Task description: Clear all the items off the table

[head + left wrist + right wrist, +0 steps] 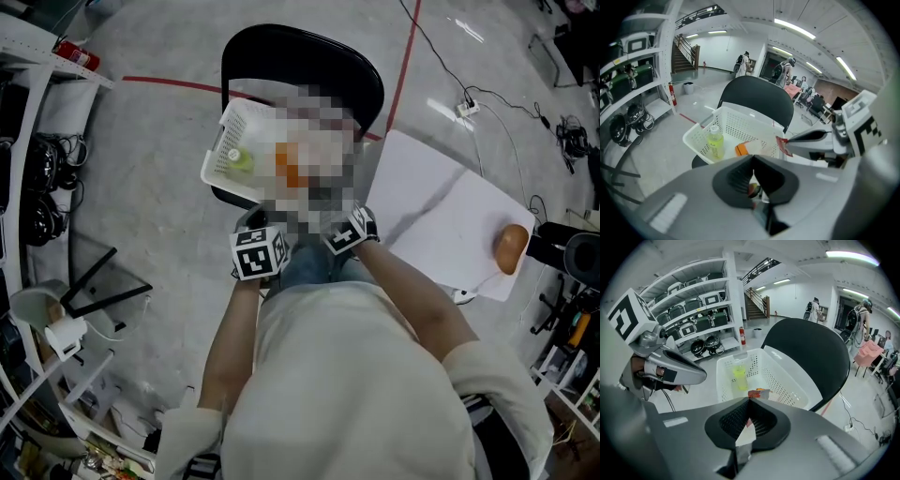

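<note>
A white basket sits on a black chair. In it lie a yellow-green bottle and an orange item. My left gripper is shut on the edge of a thin packet, close over the basket. My right gripper is shut on a white and red packet edge, just short of the basket. Whether both hold one packet I cannot tell, because a mosaic patch hides the tips in the head view. A brown rounded item lies on the white table at the right.
Shelving with cases and helmets runs along the left, with a fire extinguisher beside it. Cables and a power strip lie on the floor beyond the table. A red tape line crosses the floor. People stand far back.
</note>
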The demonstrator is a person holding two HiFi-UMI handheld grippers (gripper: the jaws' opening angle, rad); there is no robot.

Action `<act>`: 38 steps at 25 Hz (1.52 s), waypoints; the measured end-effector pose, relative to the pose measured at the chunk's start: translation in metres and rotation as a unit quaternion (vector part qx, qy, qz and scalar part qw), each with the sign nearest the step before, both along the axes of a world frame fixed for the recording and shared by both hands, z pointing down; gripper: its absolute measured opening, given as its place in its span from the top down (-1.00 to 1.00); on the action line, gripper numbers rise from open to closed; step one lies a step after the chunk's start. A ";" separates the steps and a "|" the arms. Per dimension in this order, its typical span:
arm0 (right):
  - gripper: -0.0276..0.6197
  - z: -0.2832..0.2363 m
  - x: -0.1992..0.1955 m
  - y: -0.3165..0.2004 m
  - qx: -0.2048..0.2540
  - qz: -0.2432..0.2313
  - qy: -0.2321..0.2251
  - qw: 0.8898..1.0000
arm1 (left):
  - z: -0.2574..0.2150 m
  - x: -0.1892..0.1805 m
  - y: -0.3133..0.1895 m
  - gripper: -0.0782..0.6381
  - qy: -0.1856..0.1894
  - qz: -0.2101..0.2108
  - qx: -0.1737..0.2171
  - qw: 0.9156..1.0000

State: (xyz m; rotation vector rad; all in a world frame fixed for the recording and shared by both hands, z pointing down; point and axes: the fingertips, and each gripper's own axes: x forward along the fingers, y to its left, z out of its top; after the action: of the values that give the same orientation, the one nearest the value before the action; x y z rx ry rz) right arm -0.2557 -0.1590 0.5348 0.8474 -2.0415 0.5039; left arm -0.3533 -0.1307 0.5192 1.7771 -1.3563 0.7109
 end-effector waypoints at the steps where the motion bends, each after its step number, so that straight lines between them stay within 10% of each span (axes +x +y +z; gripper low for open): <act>1: 0.92 0.002 -0.005 -0.002 -0.003 -0.003 -0.001 1.000 | 0.002 -0.003 -0.001 0.76 0.000 -0.004 -0.001 1.000; 15: 0.90 0.032 -0.057 -0.009 -0.036 -0.047 -0.004 0.998 | 0.018 -0.041 -0.006 0.76 0.002 -0.049 -0.011 0.999; 18: 0.48 0.033 -0.064 -0.008 -0.044 -0.058 -0.010 0.997 | 0.018 -0.046 -0.007 0.76 0.002 -0.053 -0.013 0.999; 38: 0.92 0.022 -0.049 -0.004 -0.019 -0.040 0.005 0.999 | 0.011 -0.035 -0.013 0.76 0.007 -0.031 0.003 0.999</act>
State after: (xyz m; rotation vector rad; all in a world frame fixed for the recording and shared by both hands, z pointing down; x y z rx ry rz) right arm -0.3049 -0.1633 0.5567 0.7407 -2.0409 0.4922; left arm -0.3885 -0.1437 0.5304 1.7332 -1.3998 0.6613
